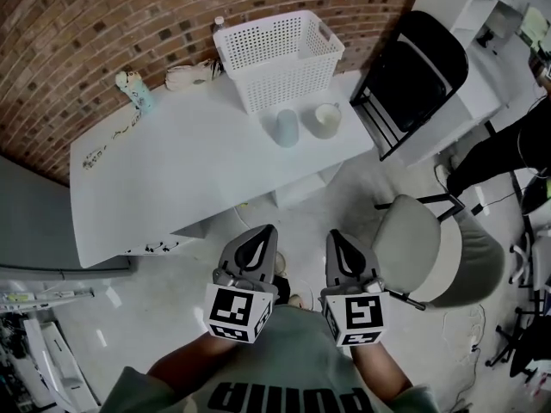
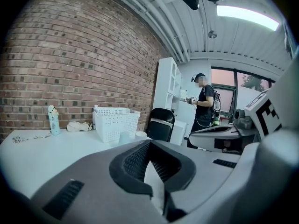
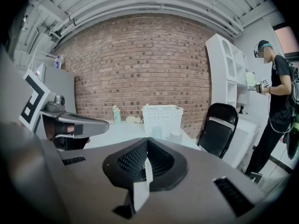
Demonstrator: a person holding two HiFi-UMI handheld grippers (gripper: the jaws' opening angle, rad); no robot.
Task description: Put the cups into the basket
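A white mesh basket (image 1: 277, 58) stands at the far edge of the white table (image 1: 172, 179) against the brick wall. Just in front of it are a pale blue cup (image 1: 287, 127), turned upside down, and a white cup (image 1: 326, 120). My left gripper (image 1: 261, 235) and right gripper (image 1: 337, 239) hang side by side close to my body, over the floor and short of the table. Both are shut with nothing in them. The left gripper view shows the basket (image 2: 117, 122) and cups (image 2: 125, 137) far ahead, and so does the right gripper view: basket (image 3: 162, 118), cups (image 3: 157, 132).
A black folding chair (image 1: 413, 76) stands right of the table. A grey swivel chair (image 1: 430, 248) is near my right gripper. A patterned bottle (image 1: 135, 89) and a pale bundle (image 1: 191, 74) lie at the table's back. A person (image 1: 508, 157) stands at the far right.
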